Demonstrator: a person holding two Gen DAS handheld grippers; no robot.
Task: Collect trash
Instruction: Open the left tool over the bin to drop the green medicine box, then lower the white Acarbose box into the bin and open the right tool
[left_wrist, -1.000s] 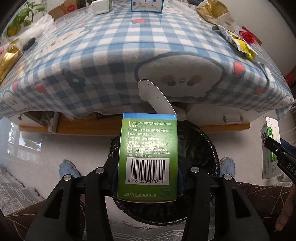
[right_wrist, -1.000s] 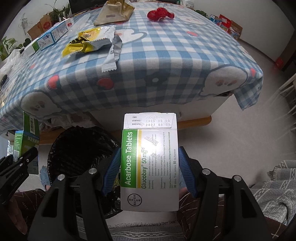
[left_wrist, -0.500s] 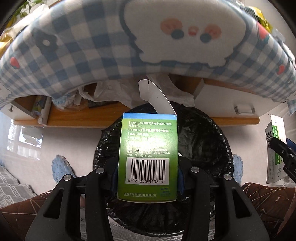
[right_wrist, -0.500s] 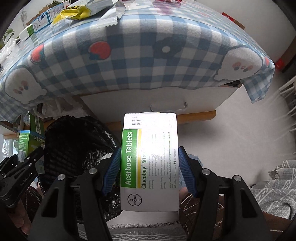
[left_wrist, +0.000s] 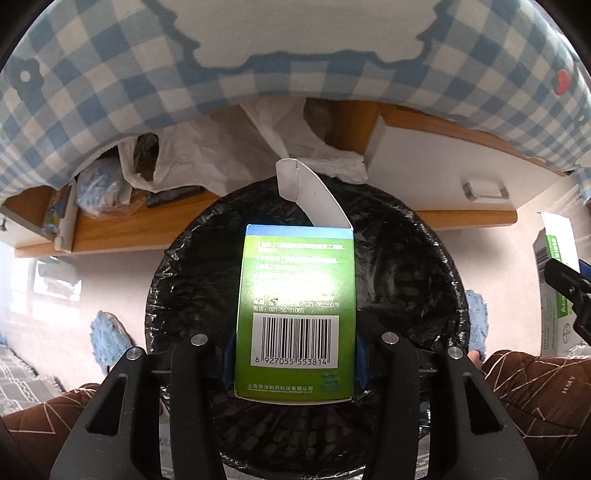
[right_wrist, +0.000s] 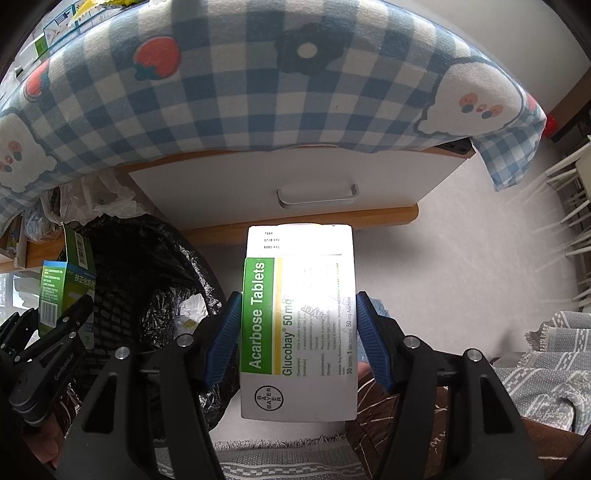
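Note:
My left gripper (left_wrist: 295, 354) is shut on a green medicine box (left_wrist: 295, 288) with a barcode and an open white flap. It holds the box right above the black-lined trash bin (left_wrist: 406, 266). My right gripper (right_wrist: 299, 343) is shut on a white and green Acarbose Tablets box (right_wrist: 299, 325), held to the right of the bin (right_wrist: 147, 266), over the floor. The green box also shows at the left of the right wrist view (right_wrist: 62, 291). The white box shows at the right edge of the left wrist view (left_wrist: 554, 288).
The table with the blue checked cloth (right_wrist: 258, 92) overhangs just ahead. Below it are a white drawer with a handle (right_wrist: 317, 195), a wooden shelf (left_wrist: 129, 225) with plastic bags, and the person's knees (left_wrist: 535, 387). A grey rug (right_wrist: 554, 354) lies at the right.
Both grippers have dropped below the table edge with their boxes. The table top has gone out of view and the bin now fills the left wrist view under the green box.

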